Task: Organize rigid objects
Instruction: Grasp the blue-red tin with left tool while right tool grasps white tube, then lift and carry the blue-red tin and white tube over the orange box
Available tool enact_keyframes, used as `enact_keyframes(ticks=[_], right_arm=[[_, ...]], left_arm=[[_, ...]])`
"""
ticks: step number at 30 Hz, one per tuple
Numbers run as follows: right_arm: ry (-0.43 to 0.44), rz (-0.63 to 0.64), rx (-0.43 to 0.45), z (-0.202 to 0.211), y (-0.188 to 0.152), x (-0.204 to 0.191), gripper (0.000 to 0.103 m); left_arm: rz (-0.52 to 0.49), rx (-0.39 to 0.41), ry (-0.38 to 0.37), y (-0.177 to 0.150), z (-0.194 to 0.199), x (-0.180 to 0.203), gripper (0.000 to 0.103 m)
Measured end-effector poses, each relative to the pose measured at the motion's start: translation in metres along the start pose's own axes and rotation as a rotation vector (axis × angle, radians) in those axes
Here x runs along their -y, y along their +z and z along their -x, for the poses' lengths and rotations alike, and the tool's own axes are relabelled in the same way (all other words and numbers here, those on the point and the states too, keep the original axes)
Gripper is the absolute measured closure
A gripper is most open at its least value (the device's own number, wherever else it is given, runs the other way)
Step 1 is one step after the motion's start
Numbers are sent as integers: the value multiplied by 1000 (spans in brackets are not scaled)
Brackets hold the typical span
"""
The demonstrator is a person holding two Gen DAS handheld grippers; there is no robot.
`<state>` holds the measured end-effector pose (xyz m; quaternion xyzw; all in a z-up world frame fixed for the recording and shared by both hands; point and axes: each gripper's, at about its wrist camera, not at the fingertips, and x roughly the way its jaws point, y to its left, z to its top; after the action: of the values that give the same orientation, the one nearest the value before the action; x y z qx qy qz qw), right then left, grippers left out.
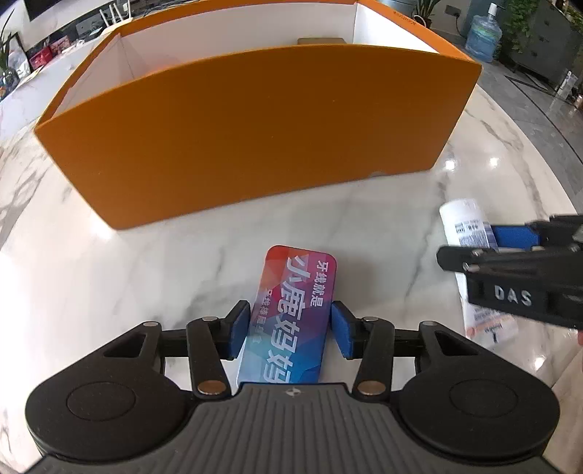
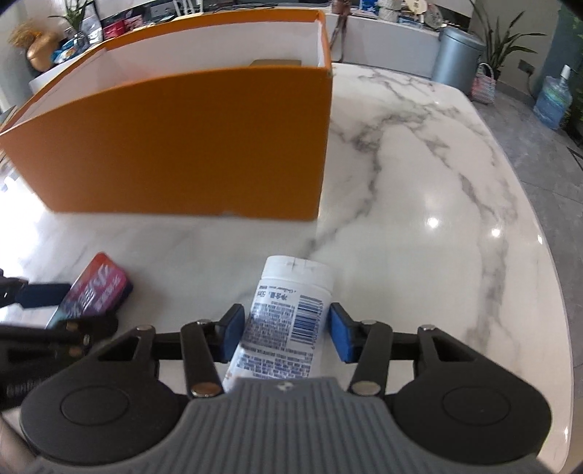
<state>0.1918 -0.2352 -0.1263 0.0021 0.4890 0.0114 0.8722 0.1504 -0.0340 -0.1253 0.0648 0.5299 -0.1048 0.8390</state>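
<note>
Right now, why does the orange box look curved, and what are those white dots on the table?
Left wrist view: the fisheye lens bows the box. Right wrist view: same bowing; the dots are lamp glare on the glossy table, and the tin is blurred.

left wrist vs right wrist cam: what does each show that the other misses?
Left wrist only: the printed face of the colourful box head-on between the left gripper pads, and the orange box's left inner corner.
Right wrist only: the white tube's barcode label between the right gripper pads, a grey bin, and the marble table running off to the right.
Both: orange box, both items, water jug.
</note>
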Motion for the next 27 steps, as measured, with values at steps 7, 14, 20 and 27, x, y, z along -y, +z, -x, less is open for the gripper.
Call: enact_keyframes(ticks=[7,14,20,27], right_arm=[[130,-96,-41,11,-10,11,52],[188,-140,-63,18,-22,15,52],[227,-177,-72,24,-33,22,52],[263,-178,-55,34,-34,15,54]], left_arm=[[145,-24,-58,-5,8,-18,50],[157,-29,-74,-18,15,-18,50],[178,-25,-108,-34,24,-24,50],[186,5,-129,-41,43,-35,50]])
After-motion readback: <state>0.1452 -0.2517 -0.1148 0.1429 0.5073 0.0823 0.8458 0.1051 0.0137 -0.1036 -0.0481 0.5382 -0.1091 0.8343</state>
